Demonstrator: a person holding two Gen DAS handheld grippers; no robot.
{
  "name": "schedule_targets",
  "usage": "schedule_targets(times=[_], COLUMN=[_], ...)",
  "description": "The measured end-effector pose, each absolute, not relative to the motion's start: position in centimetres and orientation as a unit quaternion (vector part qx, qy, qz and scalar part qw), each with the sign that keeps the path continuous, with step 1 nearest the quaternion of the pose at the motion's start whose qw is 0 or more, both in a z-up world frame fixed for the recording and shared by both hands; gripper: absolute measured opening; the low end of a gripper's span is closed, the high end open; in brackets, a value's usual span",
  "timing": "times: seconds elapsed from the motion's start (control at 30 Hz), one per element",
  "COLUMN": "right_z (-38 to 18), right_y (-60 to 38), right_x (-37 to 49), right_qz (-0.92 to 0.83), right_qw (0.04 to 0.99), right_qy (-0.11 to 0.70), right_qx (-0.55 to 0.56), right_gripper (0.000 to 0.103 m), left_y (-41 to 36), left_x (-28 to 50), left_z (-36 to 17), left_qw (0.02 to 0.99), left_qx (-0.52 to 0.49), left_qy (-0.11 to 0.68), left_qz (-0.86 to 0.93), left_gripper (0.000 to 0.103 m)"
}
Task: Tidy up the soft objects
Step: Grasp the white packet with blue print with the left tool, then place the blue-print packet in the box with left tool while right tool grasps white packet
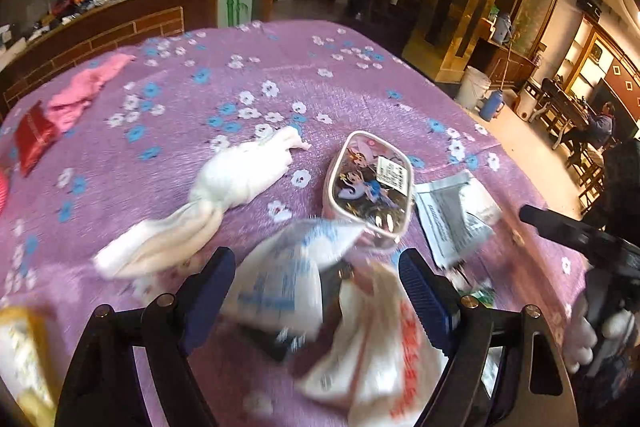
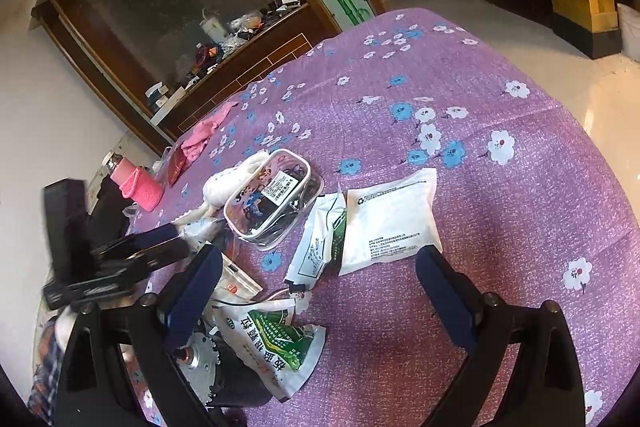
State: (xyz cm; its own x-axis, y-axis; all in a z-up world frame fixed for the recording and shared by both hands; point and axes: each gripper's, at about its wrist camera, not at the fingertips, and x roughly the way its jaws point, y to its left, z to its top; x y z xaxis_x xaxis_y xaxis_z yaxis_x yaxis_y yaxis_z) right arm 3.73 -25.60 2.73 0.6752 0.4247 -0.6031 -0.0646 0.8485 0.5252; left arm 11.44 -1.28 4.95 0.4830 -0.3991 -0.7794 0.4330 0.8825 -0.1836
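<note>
My left gripper [image 1: 320, 287] hovers open over blurred white printed packets [image 1: 280, 287] on the purple floral tablecloth [image 1: 320, 87]; its pads do not press them. Just beyond lie a knotted white cloth [image 1: 224, 187] and a clear cartoon pouch [image 1: 372, 183]. A pink cloth [image 1: 84, 91] rests at the far left. My right gripper [image 2: 320, 287] stands open with nothing between its fingers, above a green-and-white packet [image 2: 280, 339]. The right wrist view also shows the pouch [image 2: 272, 199], the white cloth [image 2: 224, 183], a large white packet [image 2: 392, 219] and the left gripper [image 2: 172, 243].
A red packet [image 1: 34, 139] lies by the pink cloth. A bottle in a pink knit sleeve [image 2: 140, 183] stands at the table's left edge. A round metal part [image 2: 200, 351] sits under my right gripper's left finger. A cluttered wooden counter [image 1: 100, 11] runs behind the table.
</note>
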Motion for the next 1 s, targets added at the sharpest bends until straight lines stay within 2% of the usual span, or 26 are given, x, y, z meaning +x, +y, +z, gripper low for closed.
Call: schedule_targets(times=[0.07, 0.1, 0.13, 0.17, 0.3, 0.7, 1.0], right_z=[2.6, 2.4, 2.3, 2.3, 2.0, 1.3, 0.3], right_y=[-25.8, -25.8, -25.8, -25.9, -26.2, -27.6, -27.4], right_x=[3.9, 4.0, 4.1, 4.2, 4.3, 4.7, 5.0], right_qz=[0.139, 0.140, 0.139, 0.138, 0.131, 0.103, 0.097], right_qw=[0.881, 0.879, 0.878, 0.877, 0.876, 0.876, 0.872], right_qy=[0.381, 0.384, 0.386, 0.388, 0.389, 0.389, 0.403], right_qx=[0.244, 0.246, 0.247, 0.248, 0.253, 0.267, 0.260], right_gripper=[0.097, 0.097, 0.097, 0.097, 0.097, 0.097, 0.095], left_y=[-1.6, -1.8, -1.8, -1.7, 0.0, 4.9, 11.2], left_x=[12.6, 12.9, 13.2, 13.2, 12.3, 3.4, -5.9], left_z=[4.0, 3.3, 2.8, 2.7, 4.3, 11.4, 12.6], left_qw=[0.854, 0.848, 0.842, 0.840, 0.853, 0.896, 0.917], left_qx=[0.014, 0.012, 0.009, 0.004, -0.033, -0.077, -0.122], left_qy=[0.459, 0.468, 0.479, 0.483, 0.463, 0.372, 0.331], left_qz=[-0.244, -0.247, -0.247, -0.245, -0.237, -0.228, -0.186], left_gripper=[0.085, 0.068, 0.060, 0.044, 0.027, 0.027, 0.027])
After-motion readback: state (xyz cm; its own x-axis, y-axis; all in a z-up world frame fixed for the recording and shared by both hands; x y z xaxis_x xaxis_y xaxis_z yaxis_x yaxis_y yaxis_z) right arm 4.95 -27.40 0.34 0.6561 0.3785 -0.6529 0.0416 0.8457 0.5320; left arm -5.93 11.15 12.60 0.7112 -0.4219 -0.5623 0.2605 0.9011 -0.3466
